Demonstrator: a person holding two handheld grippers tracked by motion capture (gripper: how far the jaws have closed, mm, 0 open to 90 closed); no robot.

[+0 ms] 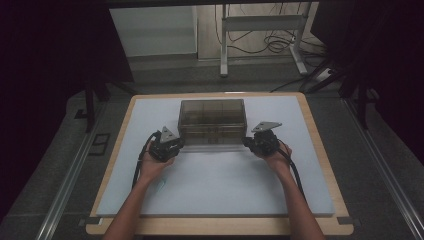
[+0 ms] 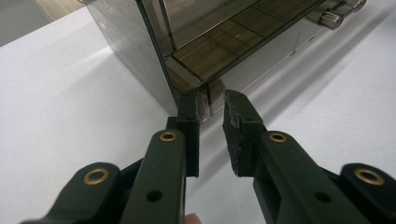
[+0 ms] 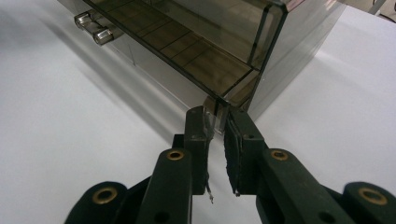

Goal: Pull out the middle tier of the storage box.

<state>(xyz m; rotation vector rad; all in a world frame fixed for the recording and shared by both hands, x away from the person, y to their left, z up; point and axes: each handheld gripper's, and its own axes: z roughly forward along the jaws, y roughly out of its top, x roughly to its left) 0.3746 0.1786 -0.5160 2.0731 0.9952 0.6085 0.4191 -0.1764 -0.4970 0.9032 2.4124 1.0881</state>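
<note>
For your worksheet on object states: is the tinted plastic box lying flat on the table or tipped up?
Flat. The box rests level on the table, its lid level on top.

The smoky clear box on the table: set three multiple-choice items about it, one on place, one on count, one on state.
1. Where does the box stand on the white mat?
A. far half, middle
B. near left corner
C. off the mat

2. How many round knobs stick out of its front?
A. none
B. two
C. five

3. How do the left gripper and right gripper stand?
A. both lifted high
B. each closed on a front corner of the box
C. both flat on the mat

Answers: 1 A, the high view shows it centred far back; 2 B, two knobs side by side; 3 B, each gripper's jaws pinch a corner edge.
</note>
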